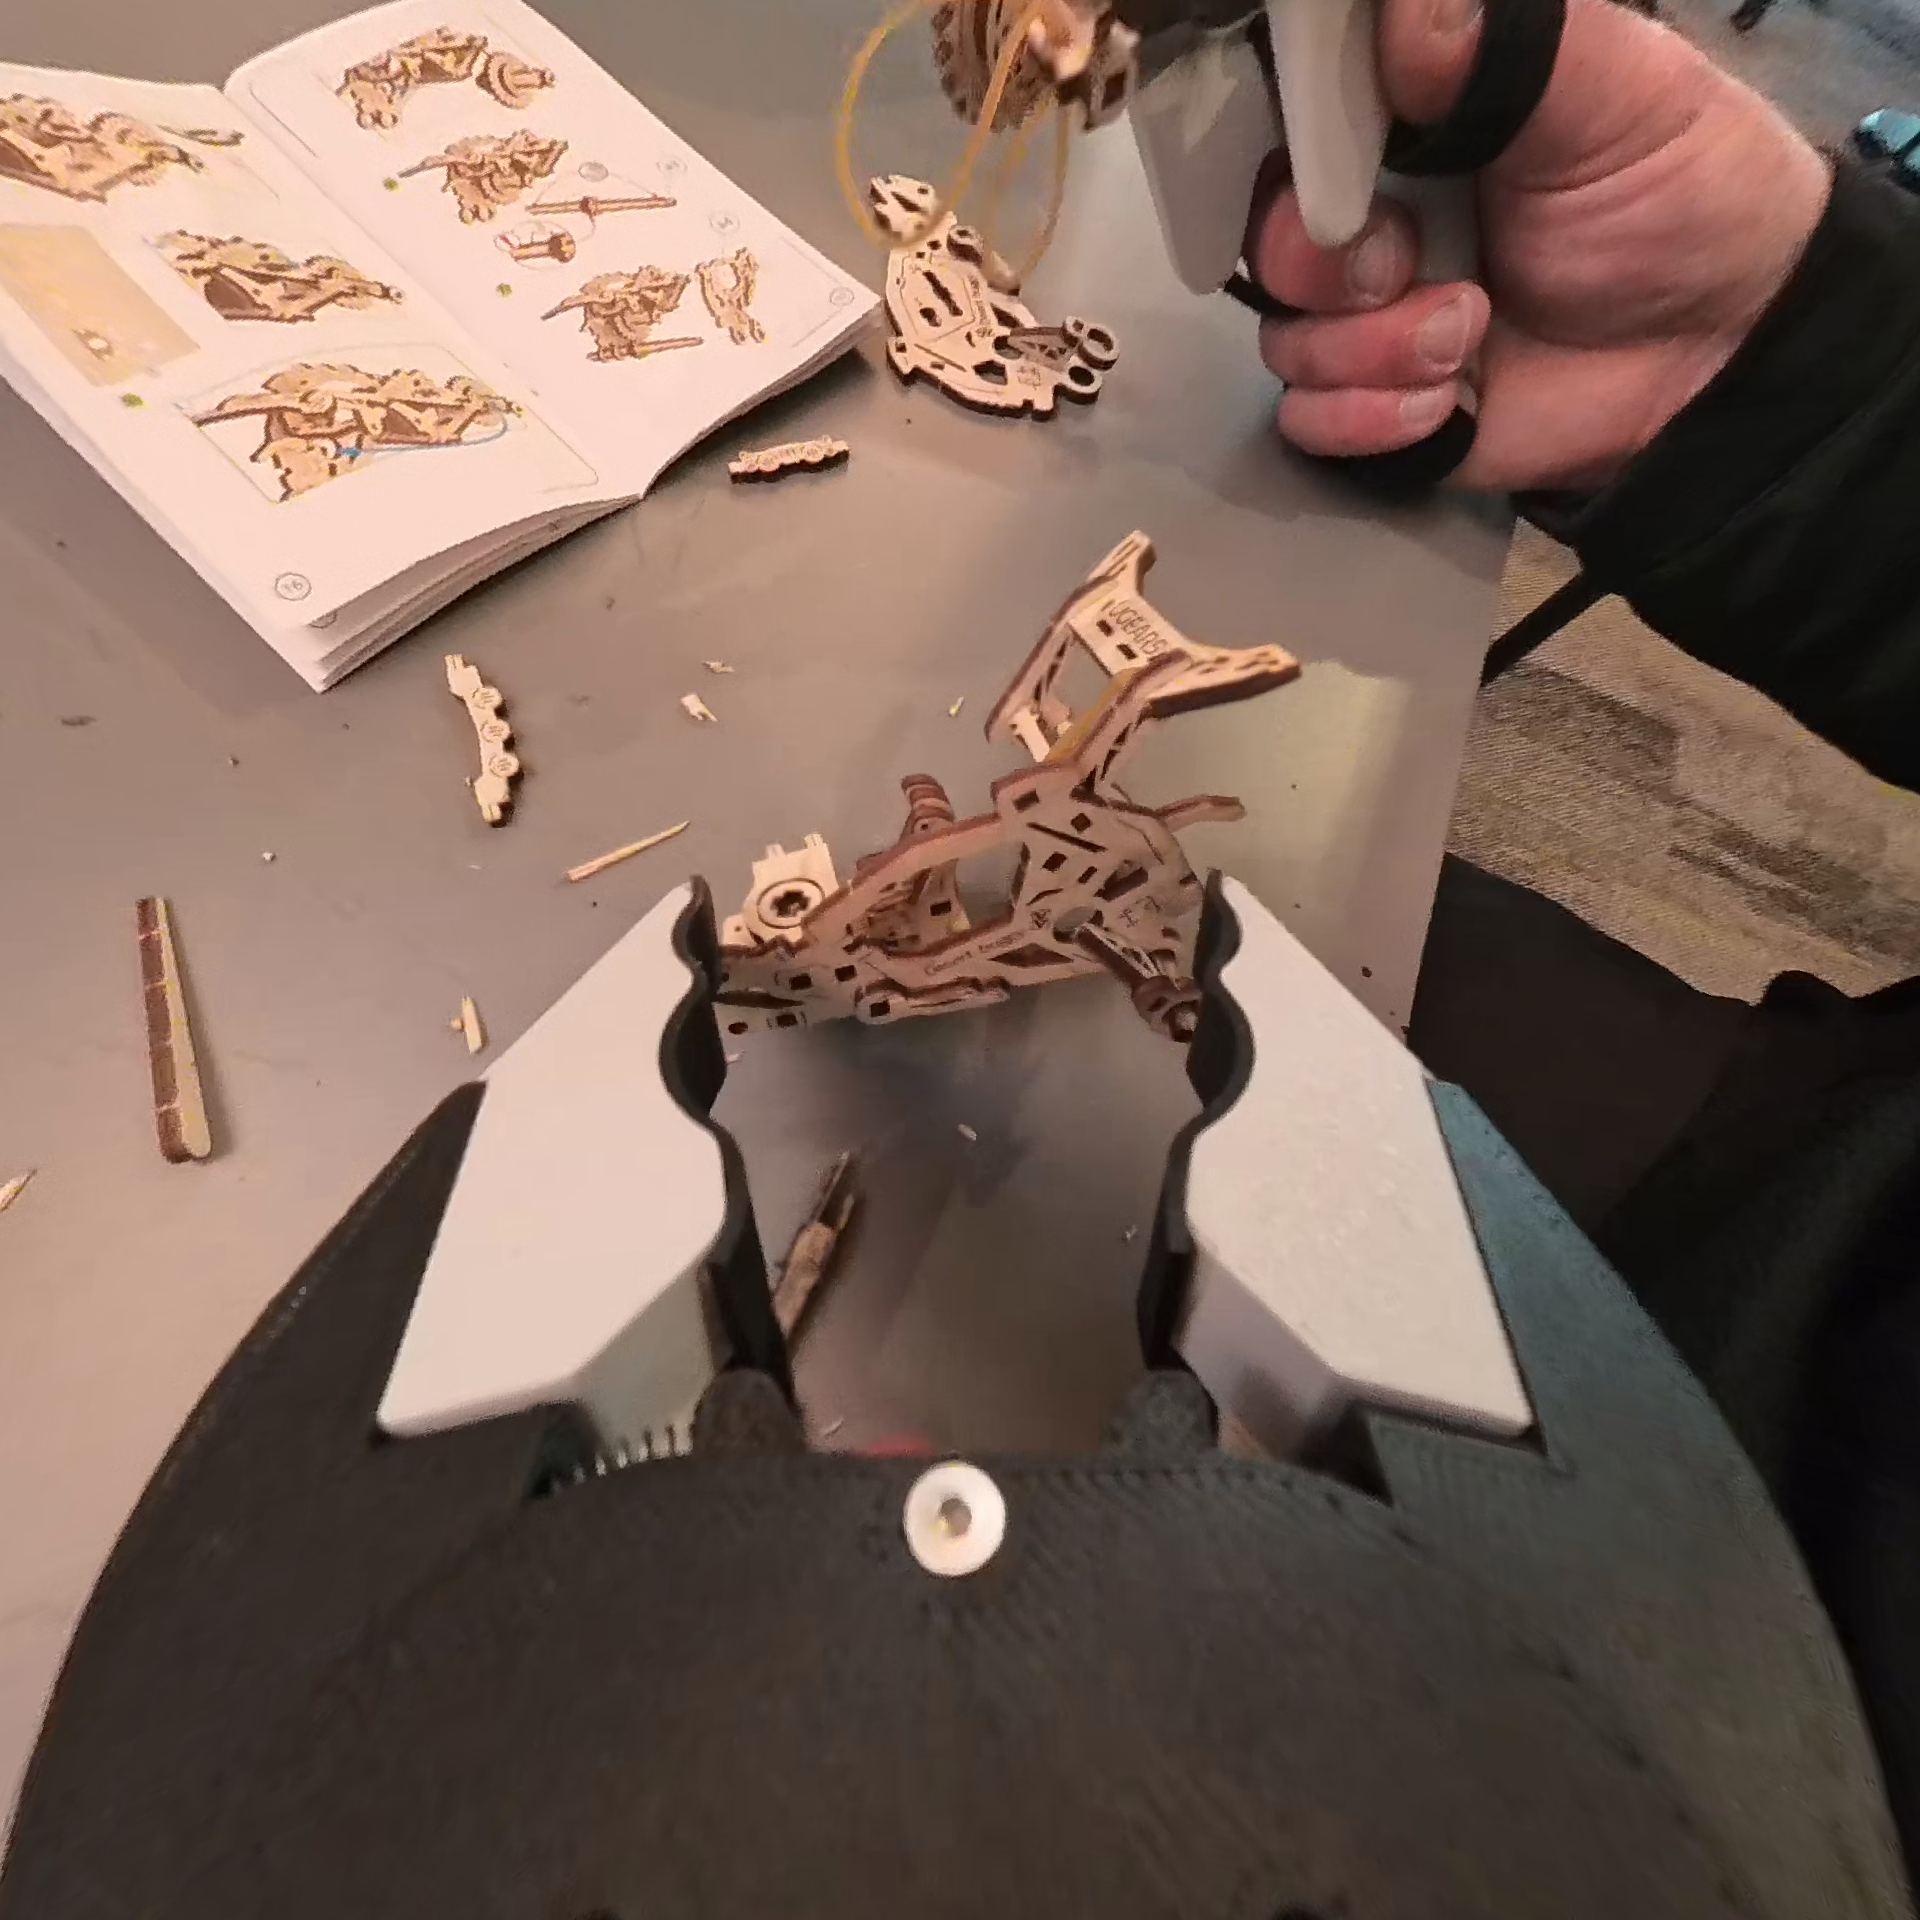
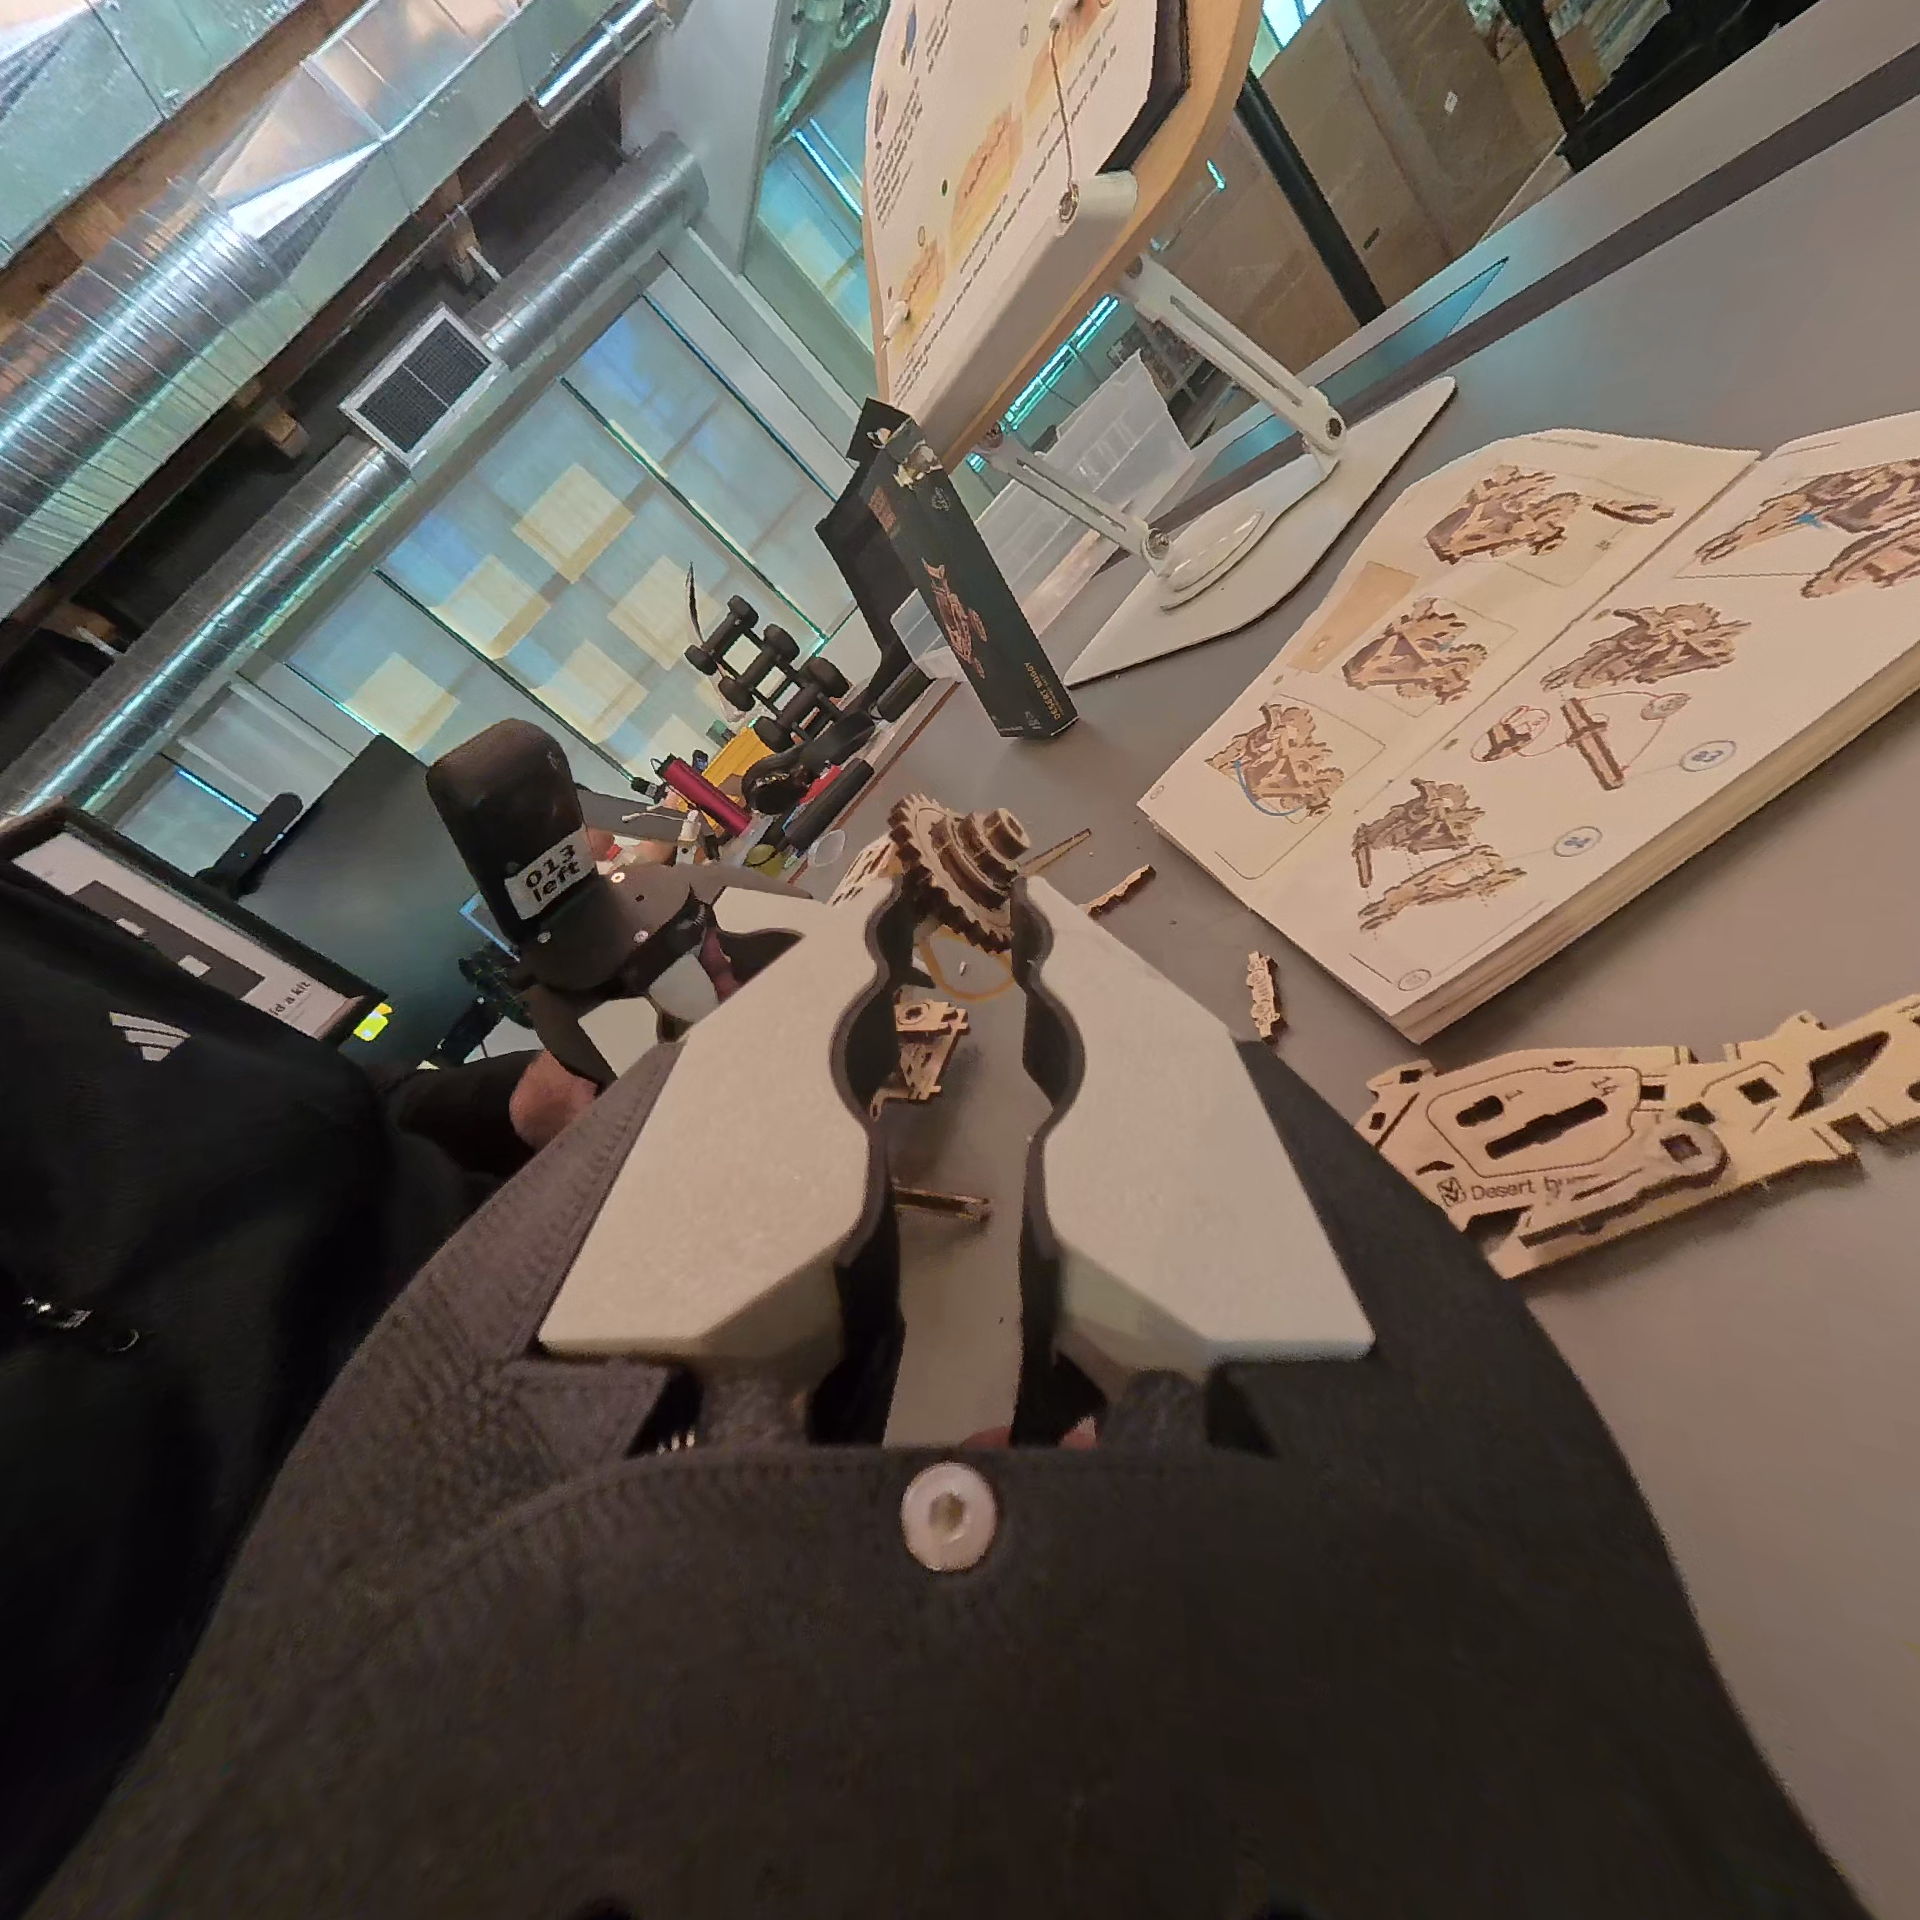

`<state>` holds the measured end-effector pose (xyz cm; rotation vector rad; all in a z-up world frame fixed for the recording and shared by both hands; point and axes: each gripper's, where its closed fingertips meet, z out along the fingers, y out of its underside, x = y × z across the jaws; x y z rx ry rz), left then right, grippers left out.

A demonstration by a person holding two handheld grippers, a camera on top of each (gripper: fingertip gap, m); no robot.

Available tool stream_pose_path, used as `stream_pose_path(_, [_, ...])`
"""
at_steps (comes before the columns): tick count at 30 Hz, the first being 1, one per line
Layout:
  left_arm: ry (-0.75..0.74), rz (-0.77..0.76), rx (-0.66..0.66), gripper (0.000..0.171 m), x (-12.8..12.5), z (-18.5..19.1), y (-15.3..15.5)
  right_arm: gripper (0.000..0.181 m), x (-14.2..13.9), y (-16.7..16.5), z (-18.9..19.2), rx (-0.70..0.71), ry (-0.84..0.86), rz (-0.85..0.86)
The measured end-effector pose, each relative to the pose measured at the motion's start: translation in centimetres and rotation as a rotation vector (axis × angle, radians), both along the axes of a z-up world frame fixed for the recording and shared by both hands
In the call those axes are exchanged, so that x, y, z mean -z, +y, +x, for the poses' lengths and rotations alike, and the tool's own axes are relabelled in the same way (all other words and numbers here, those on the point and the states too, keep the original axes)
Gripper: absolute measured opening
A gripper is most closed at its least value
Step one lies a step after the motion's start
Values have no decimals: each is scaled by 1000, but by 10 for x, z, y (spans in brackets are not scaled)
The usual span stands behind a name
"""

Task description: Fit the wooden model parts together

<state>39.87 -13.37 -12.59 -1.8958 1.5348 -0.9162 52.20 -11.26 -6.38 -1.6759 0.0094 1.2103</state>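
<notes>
My left gripper [image 1: 956, 935] is shut on a wooden frame assembly [image 1: 1039, 862] and holds it tilted above the grey table [image 1: 343, 852]. Its forked end [image 1: 1132, 644] points up and away. My right gripper [image 2: 951, 904] is shut on a wooden gear assembly [image 2: 961, 857] with a yellow rubber band [image 2: 966, 971] hanging from it. In the left wrist view that gear assembly [image 1: 1023, 52] hangs at the top edge, above and beyond the frame, and a hand [image 1: 1538, 270] holds the right gripper.
An open instruction booklet [image 1: 416, 270] lies at the far left and also shows in the right wrist view [image 2: 1538, 727]. A flat wooden panel [image 1: 966, 322] [image 2: 1558, 1153] lies on the table. Small wooden pieces [image 1: 488, 738], a stick [image 1: 171, 1029] and splinters are scattered about. A black box [image 2: 956, 613] and a white stand [image 2: 1195, 499] stand at the back. My right fingertips sit around 15 cm from my left ones.
</notes>
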Motion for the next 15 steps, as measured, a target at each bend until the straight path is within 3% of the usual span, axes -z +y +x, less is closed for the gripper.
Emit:
stream_pose_path(6, [6,-11,70,90,5,-1,6,15,8,-2,-9,-9,-45,-47])
stream_pose_path(15, [62,-6,278,90,12,-6,-2,15,25,-14,-26,-21,-144,-134])
